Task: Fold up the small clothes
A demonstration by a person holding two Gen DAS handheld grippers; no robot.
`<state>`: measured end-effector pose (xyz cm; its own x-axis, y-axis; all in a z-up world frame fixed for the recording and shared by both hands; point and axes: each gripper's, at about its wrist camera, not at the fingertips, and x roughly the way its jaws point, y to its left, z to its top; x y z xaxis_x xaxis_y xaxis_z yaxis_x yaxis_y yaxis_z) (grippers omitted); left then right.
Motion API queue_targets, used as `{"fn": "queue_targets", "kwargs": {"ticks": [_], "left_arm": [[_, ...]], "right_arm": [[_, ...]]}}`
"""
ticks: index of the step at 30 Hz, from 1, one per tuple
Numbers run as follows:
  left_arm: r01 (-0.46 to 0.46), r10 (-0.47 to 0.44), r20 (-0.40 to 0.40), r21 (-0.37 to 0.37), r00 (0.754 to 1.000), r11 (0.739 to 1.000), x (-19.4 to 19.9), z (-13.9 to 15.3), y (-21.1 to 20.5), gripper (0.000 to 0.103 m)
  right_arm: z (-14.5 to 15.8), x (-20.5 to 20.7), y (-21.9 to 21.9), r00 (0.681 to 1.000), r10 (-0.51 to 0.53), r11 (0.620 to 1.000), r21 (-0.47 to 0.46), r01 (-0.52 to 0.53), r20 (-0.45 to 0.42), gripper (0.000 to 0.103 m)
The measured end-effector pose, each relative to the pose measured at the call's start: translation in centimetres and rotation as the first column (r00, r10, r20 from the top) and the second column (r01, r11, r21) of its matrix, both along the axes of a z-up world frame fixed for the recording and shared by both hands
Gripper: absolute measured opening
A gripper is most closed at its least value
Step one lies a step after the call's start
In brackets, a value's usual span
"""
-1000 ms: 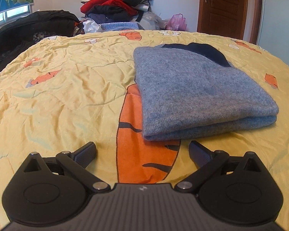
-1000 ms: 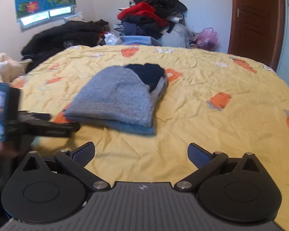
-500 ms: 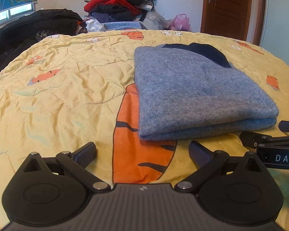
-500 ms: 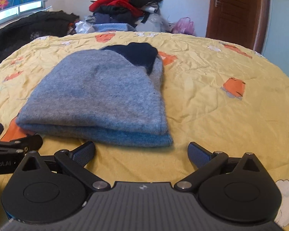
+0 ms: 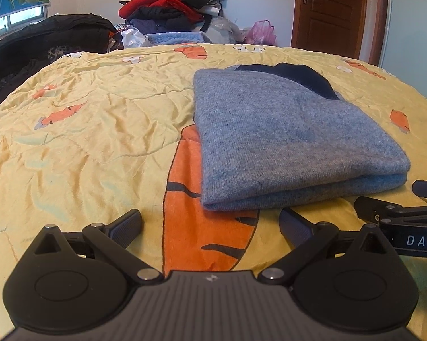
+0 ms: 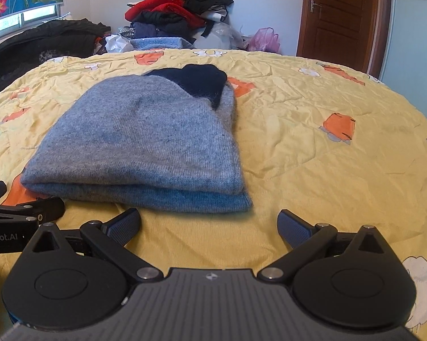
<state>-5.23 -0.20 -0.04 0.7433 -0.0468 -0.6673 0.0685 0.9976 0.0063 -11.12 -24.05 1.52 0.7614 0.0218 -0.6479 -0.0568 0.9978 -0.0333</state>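
Note:
A folded grey-blue knit sweater (image 5: 284, 139) with a dark navy part at its far end lies on the yellow bedspread (image 5: 99, 130). In the right wrist view the same sweater (image 6: 145, 142) sits ahead and to the left. My left gripper (image 5: 210, 224) is open just short of the sweater's near edge, nothing between its fingers. My right gripper (image 6: 209, 224) is open too, near the sweater's near right corner, holding nothing. Each gripper shows at the side of the other's view: the right one (image 5: 398, 216), the left one (image 6: 25, 213).
A heap of red, black and blue clothes (image 5: 170, 8) is piled past the bed's far edge. Dark clothing (image 5: 42, 37) lies at the far left. A brown door (image 5: 330, 11) stands at the back right. Open bedspread (image 6: 327, 142) lies right of the sweater.
My right gripper has swung in from the right and now faces the sweater's near edge beside the left gripper. The left gripper has barely moved. The sweater lies as before.

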Motion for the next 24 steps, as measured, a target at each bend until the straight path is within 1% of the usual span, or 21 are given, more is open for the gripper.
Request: {"fn": "queue_targets", "kwargs": {"ticks": [24], "left_arm": [[0.005,-0.005,-0.002,0.002,1.000,1.000,0.05,0.03,-0.11,0.103]], "right_arm": [[0.00,-0.01,0.06,1.000,-0.002,1.000,-0.001,0.002,0.001,0.103]]}}
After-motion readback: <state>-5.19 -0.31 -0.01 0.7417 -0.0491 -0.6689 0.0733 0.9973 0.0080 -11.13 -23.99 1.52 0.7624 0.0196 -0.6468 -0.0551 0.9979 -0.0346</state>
